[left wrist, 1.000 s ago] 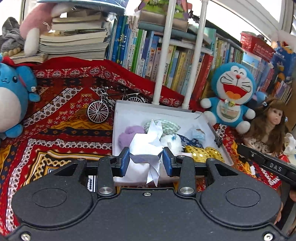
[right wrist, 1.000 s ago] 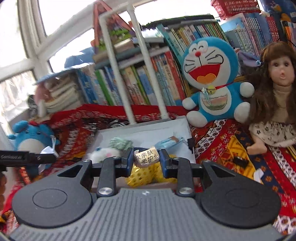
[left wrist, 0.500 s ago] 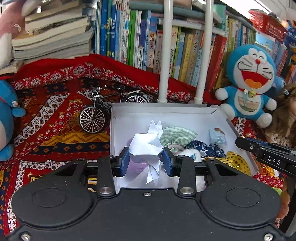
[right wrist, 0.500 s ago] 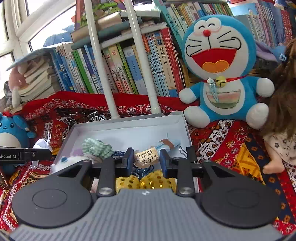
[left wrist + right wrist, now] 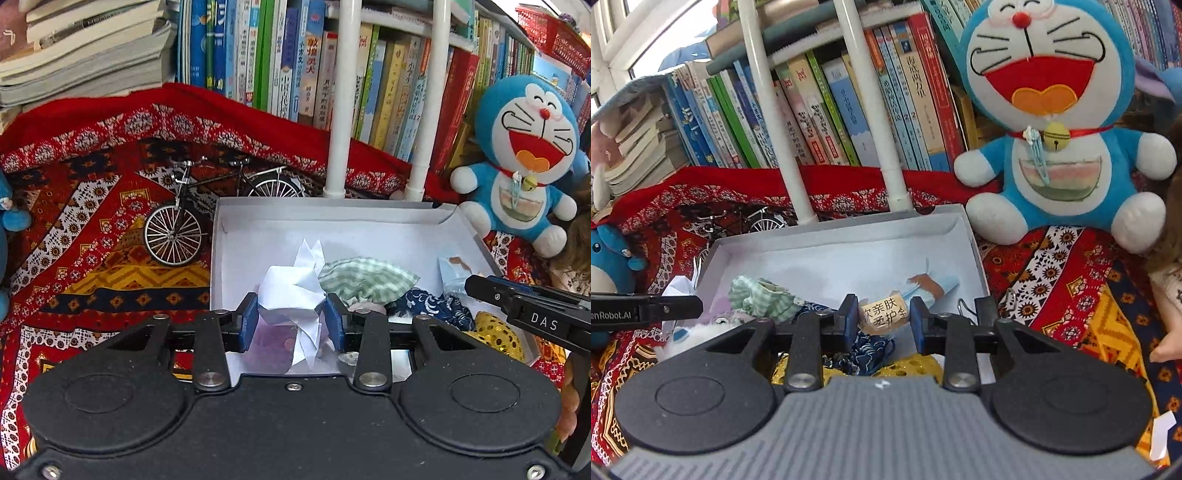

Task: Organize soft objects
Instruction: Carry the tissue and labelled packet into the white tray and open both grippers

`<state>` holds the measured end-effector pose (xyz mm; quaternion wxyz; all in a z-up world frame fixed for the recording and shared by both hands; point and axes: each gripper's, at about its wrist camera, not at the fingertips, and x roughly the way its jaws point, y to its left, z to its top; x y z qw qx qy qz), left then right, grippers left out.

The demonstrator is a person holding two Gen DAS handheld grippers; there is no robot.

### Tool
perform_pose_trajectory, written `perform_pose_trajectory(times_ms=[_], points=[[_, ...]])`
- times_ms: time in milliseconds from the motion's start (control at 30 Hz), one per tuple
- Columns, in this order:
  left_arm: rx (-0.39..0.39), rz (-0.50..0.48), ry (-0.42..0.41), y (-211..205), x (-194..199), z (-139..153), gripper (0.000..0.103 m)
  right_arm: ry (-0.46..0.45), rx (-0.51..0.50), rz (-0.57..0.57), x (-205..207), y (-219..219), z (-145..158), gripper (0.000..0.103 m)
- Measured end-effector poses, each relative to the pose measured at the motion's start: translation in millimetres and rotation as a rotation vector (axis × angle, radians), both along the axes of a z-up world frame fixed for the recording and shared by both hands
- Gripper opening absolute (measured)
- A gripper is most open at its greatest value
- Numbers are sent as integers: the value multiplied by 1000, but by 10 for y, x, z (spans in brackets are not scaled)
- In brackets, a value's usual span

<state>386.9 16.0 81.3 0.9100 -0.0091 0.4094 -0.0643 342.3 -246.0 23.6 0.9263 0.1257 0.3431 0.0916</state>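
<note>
Left wrist view: left gripper (image 5: 291, 321) clamps crumpled tissue (image 5: 291, 286) over the box (image 5: 476, 236) — not yet dropped. Right gripper (image 5: 883, 322) clamps a labelled packet (image 5: 883, 316) above it; several soft items already lie inside.

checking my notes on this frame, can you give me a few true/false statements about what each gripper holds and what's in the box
1. The left gripper is shut on crumpled white paper. True.
2. The right gripper is empty. False: it is shut on a small packet with printed characters.
3. A green checked cloth lies in the white box. True.
4. The model bicycle sits inside the box. False: it stands on the patterned cloth beside it.
</note>
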Motion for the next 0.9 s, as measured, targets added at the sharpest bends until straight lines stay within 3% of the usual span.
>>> perform_pose_trajectory(times_ms=[467,633,767,833,900], points=[[6,-4,21,-6,36,-125,37,54,-11,7,69,24,-109,37],[-4,5,16,29,5,-115,49,42,10,5,44,14,-103,41],[-9,14,-6,35,-67,-15,61,24,22,1,-8,-4,-41,59],[-9,14,-22,27,-115,54,71,11,15,4,-46,-4,10,60],[-3,7,-40,6,-176,124,75,-5,9,8,-100,-8,71,62]])
